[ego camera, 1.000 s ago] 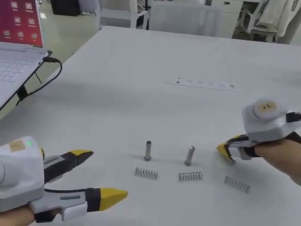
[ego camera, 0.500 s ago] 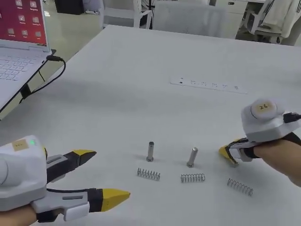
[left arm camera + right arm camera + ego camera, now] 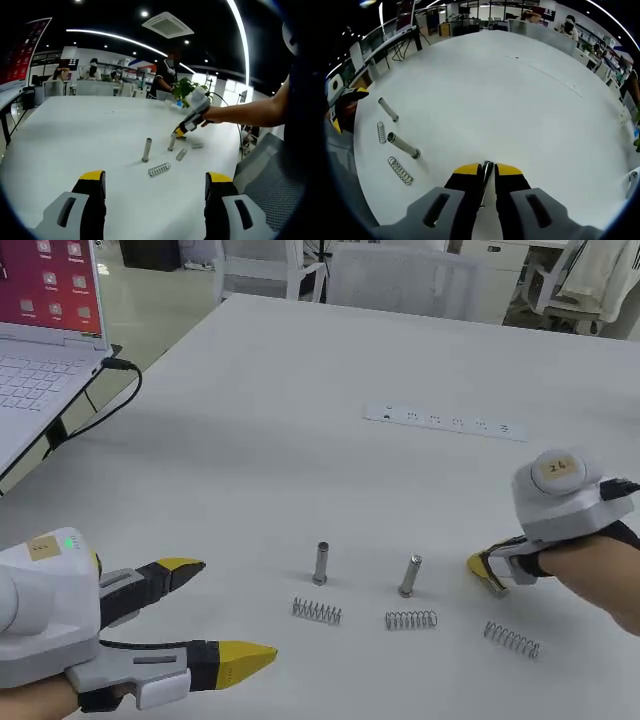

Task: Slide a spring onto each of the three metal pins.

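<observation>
Three springs lie flat on the table [image 3: 300,420], none on a pin yet: left spring [image 3: 316,612], mid spring [image 3: 411,620], right spring [image 3: 512,639]. They sit in a row on the near side of the pins. Left pin [image 3: 321,563] & mid pin [image 3: 410,575] stand upright, each just behind its spring and not touching it. Third pin [image 3: 485,177] is pinched betw. the jaws of the right claw [image 3: 487,572], which is narrow, closed down on the metal. In the right gripper view the pin runs along the jaws. Whether its foot rests on the table: can't tell.

Key relation: right spring lies just beside right claw, toward the person & a bit to the right. Its long axis is flat, roughly crosswise, slightly slanted. Right claw is nearer by far but busy w/ the pin. Left claw [image 3: 215,610] is wide, holds nothing, and is well apart on the left; left spring is the nearest to it, axis also crosswise. Spring axes are flat and the two free pins vertical, so my read is a spring needs tipping up before it goes over a pin top.

Vs. 1 s ago: right claw was on third pin then too, left claw just as wide, springs & pins in the same layout. The slight drift of the whole head view is the camera, not the things.
</observation>
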The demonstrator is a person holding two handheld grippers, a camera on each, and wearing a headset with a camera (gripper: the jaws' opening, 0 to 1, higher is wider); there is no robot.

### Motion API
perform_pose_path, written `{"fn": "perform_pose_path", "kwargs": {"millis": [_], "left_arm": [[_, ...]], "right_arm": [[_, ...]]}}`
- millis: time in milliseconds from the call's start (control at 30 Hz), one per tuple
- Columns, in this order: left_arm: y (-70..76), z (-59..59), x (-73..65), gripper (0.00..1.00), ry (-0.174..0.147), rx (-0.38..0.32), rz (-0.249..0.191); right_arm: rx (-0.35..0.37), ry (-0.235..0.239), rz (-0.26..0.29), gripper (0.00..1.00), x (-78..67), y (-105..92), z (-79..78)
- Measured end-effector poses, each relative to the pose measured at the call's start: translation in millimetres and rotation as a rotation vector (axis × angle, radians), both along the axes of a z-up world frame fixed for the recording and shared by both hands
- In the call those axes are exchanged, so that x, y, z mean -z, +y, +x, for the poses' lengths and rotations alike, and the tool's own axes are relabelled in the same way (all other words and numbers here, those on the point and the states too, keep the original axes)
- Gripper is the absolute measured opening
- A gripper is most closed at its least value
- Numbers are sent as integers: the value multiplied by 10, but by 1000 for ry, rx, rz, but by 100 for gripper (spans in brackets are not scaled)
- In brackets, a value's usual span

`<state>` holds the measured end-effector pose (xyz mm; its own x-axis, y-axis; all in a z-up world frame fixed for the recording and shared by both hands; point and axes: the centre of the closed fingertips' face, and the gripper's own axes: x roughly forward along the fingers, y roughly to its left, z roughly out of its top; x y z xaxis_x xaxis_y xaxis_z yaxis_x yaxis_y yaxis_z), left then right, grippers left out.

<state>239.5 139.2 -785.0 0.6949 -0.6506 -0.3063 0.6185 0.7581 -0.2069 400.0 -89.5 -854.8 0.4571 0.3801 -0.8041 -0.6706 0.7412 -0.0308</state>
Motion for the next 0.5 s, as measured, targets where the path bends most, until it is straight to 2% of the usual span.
{"fn": "perform_pose_path", "kwargs": {"millis": [200, 300, 500], "left_arm": [[2, 1, 0, 78, -1, -2, -2], [-2, 1, 1, 78, -1, 0, -3], [-4, 2, -4, 78, -4, -1, -5]], "right_arm": [[2, 1, -22, 7, -3, 16, -10], [30, 19, -12, 6, -2, 3, -4], [60, 28, -11, 5, -9, 7, -21]]}}
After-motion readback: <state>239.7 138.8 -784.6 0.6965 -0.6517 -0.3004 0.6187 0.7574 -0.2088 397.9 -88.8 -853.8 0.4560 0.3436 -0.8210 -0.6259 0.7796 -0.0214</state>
